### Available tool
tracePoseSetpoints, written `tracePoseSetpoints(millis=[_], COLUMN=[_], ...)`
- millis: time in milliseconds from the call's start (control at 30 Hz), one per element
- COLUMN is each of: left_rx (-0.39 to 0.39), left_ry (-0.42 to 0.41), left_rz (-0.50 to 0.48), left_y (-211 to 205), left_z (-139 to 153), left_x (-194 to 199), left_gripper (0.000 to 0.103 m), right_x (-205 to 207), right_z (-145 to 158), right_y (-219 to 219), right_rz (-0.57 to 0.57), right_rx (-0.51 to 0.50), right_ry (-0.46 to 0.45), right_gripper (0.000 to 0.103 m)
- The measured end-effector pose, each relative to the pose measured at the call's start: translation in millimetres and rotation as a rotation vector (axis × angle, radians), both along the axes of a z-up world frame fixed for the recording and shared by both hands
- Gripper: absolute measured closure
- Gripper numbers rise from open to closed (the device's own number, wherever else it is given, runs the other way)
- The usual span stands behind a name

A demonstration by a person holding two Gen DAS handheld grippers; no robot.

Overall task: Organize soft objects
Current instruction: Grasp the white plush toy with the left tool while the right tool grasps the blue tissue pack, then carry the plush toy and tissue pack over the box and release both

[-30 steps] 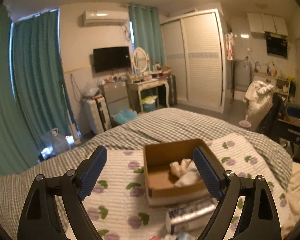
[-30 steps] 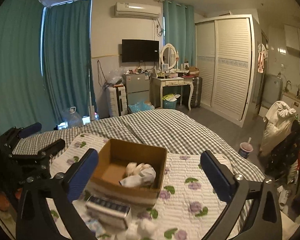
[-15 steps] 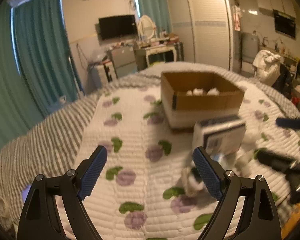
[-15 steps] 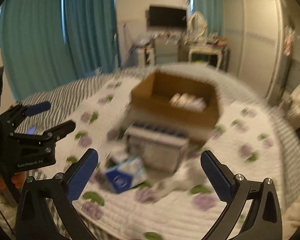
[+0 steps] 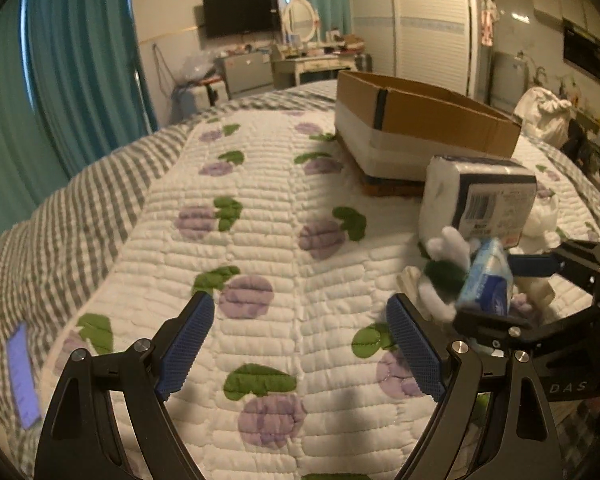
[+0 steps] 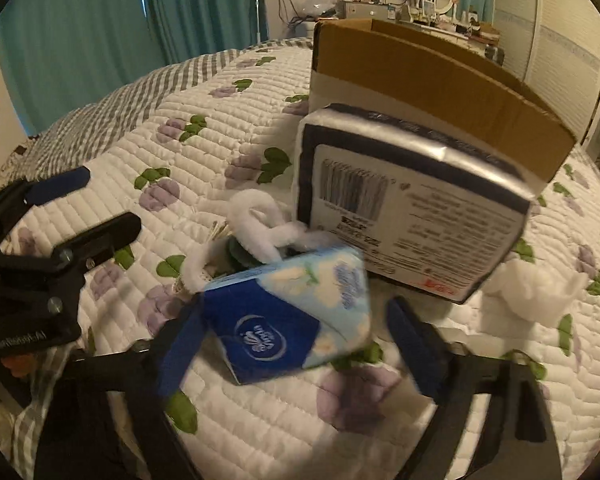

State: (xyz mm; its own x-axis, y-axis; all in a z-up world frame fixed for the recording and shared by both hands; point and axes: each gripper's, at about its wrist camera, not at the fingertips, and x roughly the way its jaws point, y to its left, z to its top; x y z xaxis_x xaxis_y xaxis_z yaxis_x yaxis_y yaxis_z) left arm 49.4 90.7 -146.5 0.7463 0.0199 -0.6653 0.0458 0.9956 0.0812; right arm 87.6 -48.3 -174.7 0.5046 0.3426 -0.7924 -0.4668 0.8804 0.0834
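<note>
A small blue tissue pack (image 6: 292, 316) lies on the quilt between the open fingers of my right gripper (image 6: 296, 344); no grip shows. Behind it stands a large white tissue package with a barcode (image 6: 404, 216), and a white-and-green plush toy (image 6: 260, 228) lies to its left. A crumpled white soft piece (image 6: 532, 284) lies to the right. The brown cardboard box (image 6: 428, 76) stands behind. My left gripper (image 5: 300, 344) is open and empty over bare quilt, left of the pile. The left wrist view shows the blue pack (image 5: 488, 280), the plush (image 5: 444, 276), the package (image 5: 480, 200) and the box (image 5: 424, 120).
The white quilt with purple flowers (image 5: 260, 208) lies over a grey checked bedspread (image 5: 60, 208). A purple phone-like slab (image 5: 22, 372) lies at the bed's left edge. Teal curtains, a TV and a dressing table stand far behind.
Both grippers have dropped low and moved close to the pile in front of the box. The right gripper now straddles the blue tissue pack. Both stay open.
</note>
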Motion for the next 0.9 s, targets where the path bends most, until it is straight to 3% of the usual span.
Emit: tracePoseSetpoints(millis=[167, 367, 633, 700, 733, 833, 867, 900], left_rx=[-0.001, -0.025, -0.013, 0.010, 0.010, 0.051, 0.058, 0.059], left_ry=[0.004, 0.011, 0.040, 0.063, 0.077, 0.092, 0.090, 0.090], left_rz=[-0.023, -0.096, -0.164, -0.165, -0.171, -0.173, -0.176, -0.181], left_y=[-6.7, -41.3, -91.5, -97.7, -99.4, -105.3, -105.7, -105.5], left_z=[2.9, 17.3, 3.1, -8.5, -13.7, -26.0, -26.5, -26.5], left_x=[0.1, -0.2, 28.2, 35.6, 38.7, 43.5, 44.1, 44.1], left_gripper=[0.015, 0.016, 0.017, 0.025, 0.037, 0.047, 0.061, 0.065], right_x=[-13.1, -20.1, -16.1, -13.1, -11.1, -5.8, -4.5, -3.5], right_z=[17.1, 49.9, 49.9, 45.8, 43.0, 35.9, 34.4, 33.3], right_y=[-9.8, -43.9, -90.6, -97.4, -98.0, -103.8, -106.0, -108.0], right_rz=[-0.012, -0.103, -0.190, -0.200, -0.203, -0.215, -0.218, -0.220], right_rx=[0.037, 0.054, 0.088, 0.094, 0.098, 0.112, 0.117, 0.121], right_ry=[-0.043, -0.115, -0.105, -0.097, -0.093, -0.079, -0.074, -0.070], right_gripper=[0.029, 0.029, 0.029, 0.028, 0.028, 0.028, 0.028, 0.028])
